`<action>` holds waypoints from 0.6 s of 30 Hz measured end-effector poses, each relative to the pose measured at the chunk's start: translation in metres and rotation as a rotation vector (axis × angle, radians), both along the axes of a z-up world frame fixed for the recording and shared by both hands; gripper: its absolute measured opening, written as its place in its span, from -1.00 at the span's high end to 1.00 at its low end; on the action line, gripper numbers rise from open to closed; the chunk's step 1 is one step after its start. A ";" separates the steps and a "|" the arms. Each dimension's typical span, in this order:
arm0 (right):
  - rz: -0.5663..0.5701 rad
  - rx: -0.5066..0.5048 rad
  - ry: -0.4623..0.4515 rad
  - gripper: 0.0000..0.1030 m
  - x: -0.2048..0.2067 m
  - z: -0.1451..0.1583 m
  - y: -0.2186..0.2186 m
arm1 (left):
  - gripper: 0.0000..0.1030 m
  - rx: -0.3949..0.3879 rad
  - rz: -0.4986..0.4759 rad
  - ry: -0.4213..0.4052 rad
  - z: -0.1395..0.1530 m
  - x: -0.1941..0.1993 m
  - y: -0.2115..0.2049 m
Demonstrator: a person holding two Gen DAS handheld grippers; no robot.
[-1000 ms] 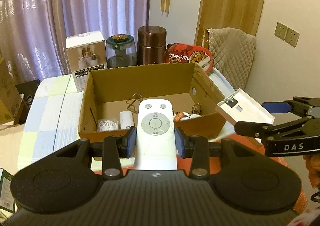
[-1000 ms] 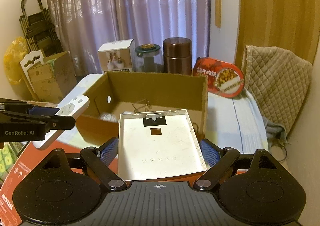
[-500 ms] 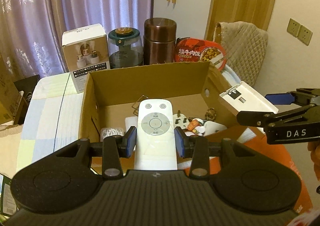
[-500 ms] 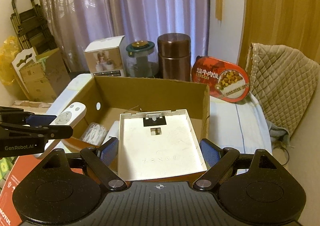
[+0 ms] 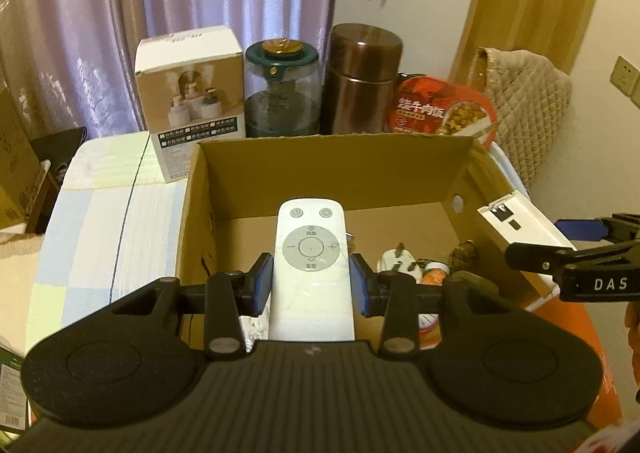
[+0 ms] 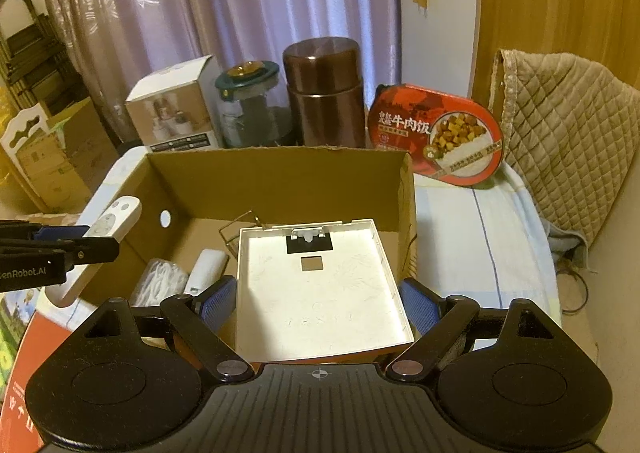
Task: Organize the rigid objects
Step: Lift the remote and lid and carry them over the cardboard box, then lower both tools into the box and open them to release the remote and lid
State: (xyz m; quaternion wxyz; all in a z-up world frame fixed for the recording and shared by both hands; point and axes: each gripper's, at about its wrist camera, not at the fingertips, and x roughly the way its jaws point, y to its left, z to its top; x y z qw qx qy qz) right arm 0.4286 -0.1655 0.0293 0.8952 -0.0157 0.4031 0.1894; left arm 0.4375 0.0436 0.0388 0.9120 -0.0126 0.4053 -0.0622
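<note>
The white remote (image 5: 311,269) hides part of the floor of the cardboard box (image 5: 332,169), and its own bottom end goes behind the black gripper body. Small things in the box, to the right of the remote (a white plug, something orange), are half covered and hard to tell. The flat white tray (image 6: 320,289) covers the box's right side.
</note>
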 end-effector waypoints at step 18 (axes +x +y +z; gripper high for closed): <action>-0.009 -0.027 0.015 -0.64 0.019 -0.028 0.010 | 0.31 0.011 0.026 0.031 -0.039 0.025 0.011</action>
